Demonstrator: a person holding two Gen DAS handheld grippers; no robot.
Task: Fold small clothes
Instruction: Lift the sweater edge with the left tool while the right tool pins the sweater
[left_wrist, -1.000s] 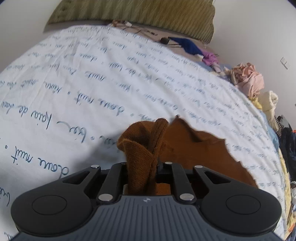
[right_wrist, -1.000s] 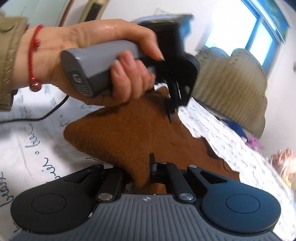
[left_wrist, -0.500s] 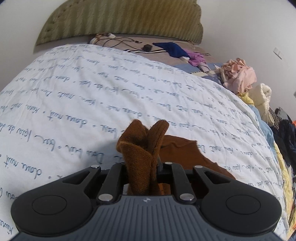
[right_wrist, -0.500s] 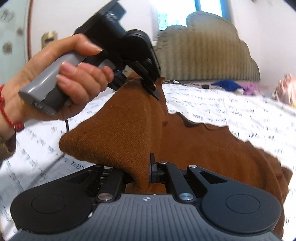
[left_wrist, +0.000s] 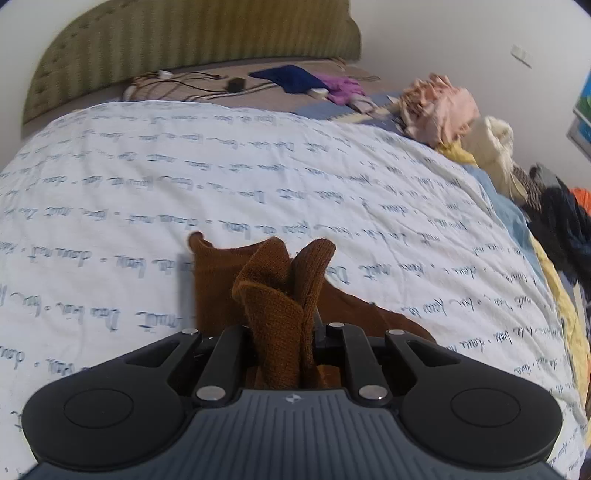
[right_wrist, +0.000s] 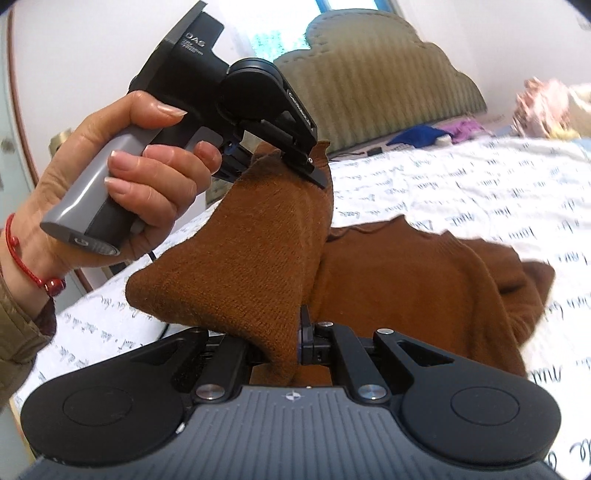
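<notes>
A small brown knit sweater (right_wrist: 406, 280) lies partly on the white bed sheet (left_wrist: 258, 184) with blue handwriting print. My left gripper (left_wrist: 284, 332) is shut on a bunched edge of the sweater (left_wrist: 280, 291) and holds it above the sheet. In the right wrist view the left gripper (right_wrist: 303, 162) shows at upper centre, in a hand, clamping the raised corner. My right gripper (right_wrist: 284, 343) is shut on another part of the same edge. The fabric between the two grippers hangs lifted over the rest of the sweater.
A pile of loose clothes (left_wrist: 443, 107) in pink, cream, yellow and dark colours runs along the bed's right side. A green padded headboard (left_wrist: 184, 48) stands at the back, with cables and blue and purple garments (left_wrist: 291, 79) below it.
Both grippers have carried the held edge across the bed, folding it over the sweater. The left gripper has swung up and right in the right wrist view. More sheet shows ahead.
</notes>
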